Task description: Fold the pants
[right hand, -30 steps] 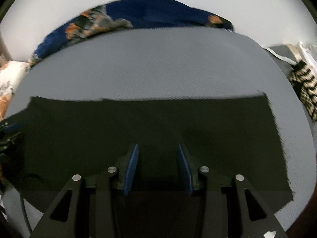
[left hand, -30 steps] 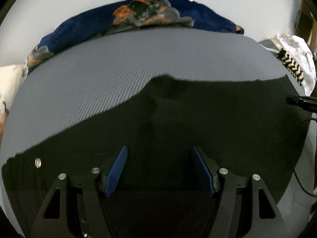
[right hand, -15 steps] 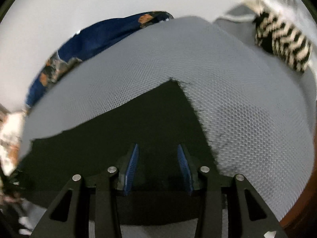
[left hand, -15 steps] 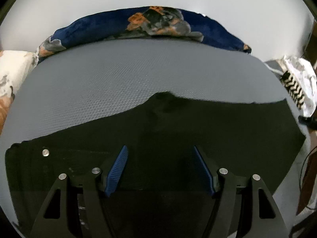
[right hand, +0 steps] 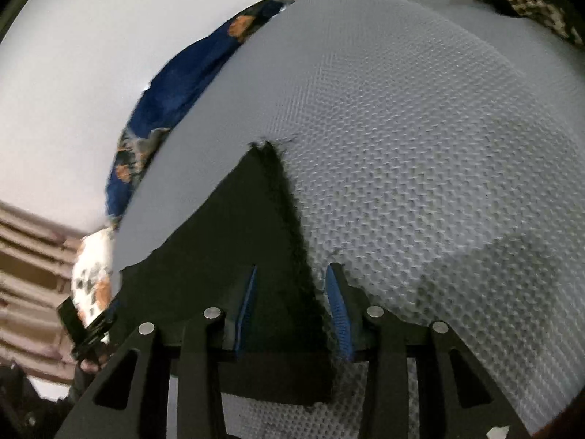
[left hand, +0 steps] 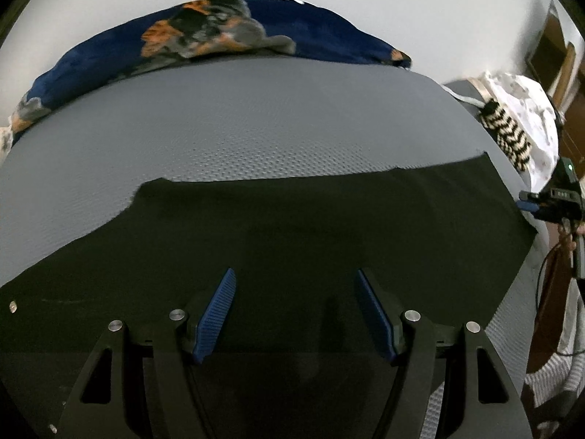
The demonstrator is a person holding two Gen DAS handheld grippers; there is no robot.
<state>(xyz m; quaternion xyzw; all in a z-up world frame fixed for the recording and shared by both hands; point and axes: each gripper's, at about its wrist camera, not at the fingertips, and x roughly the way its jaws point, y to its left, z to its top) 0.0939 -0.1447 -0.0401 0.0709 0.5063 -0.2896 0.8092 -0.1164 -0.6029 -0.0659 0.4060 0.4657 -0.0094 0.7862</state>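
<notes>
The black pants point(left hand: 292, 226) lie flat on the grey bed point(left hand: 256, 120). The left gripper point(left hand: 296, 311) hovers over the pants with jaws apart, holding nothing. The right gripper point(right hand: 290, 311) is closing around the pants' frayed edge, pads not yet pressing.

- Both views are dim and evenly lit; no lamp or window shows.
- The black pants point(left hand: 310, 226) swallow the light and read as a nearly featureless dark mass ahead of the left gripper point(left hand: 295, 305).
- The grey mesh mattress point(right hand: 420, 168) is the brightest textured surface, its weave crisp just beyond the right gripper point(right hand: 291, 303) and softening farther out.
- A soft shadow lies on the mesh to the right of that claw.
- Fisheye distortion bows the mattress edge and wall; black vignette fills the corners.
- Motion blur smears the far left of the right view.
</notes>
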